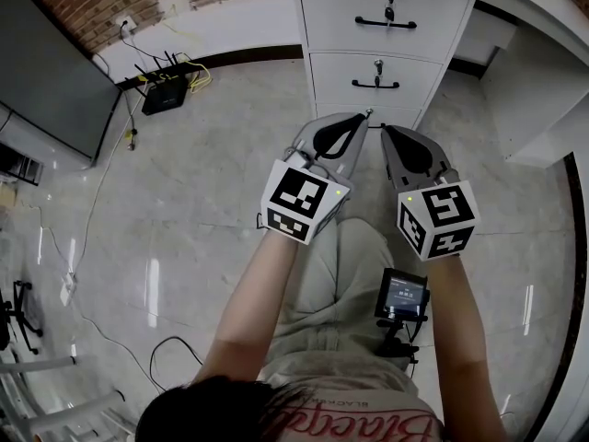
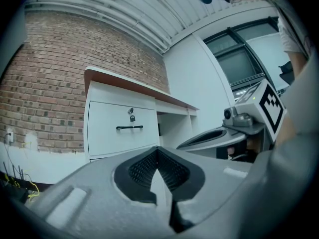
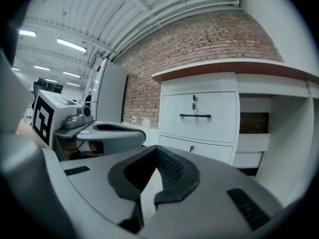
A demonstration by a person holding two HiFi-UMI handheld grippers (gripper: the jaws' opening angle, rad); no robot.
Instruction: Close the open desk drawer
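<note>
A white drawer unit (image 1: 385, 40) stands under the desk, straight ahead. Its top drawer (image 1: 386, 15) has a black handle and a key; the second drawer (image 1: 375, 79) sits just below. Both fronts look close to flush from above, and the lowest front is mostly hidden behind my grippers. My left gripper (image 1: 365, 116) is shut and empty, its tip low in front of the unit. My right gripper (image 1: 386, 129) is beside it, also shut on nothing. The top drawer (image 2: 123, 127) appears above the left gripper (image 2: 157, 151). Both drawers (image 3: 198, 116) show beyond the right gripper (image 3: 157, 151).
A black router (image 1: 164, 91) with cables lies on the floor by the wall at left. A dark panel (image 1: 46, 63) leans at far left. White desk shelving (image 1: 543, 90) stands at right. A small screen device (image 1: 402, 295) hangs at the person's lap.
</note>
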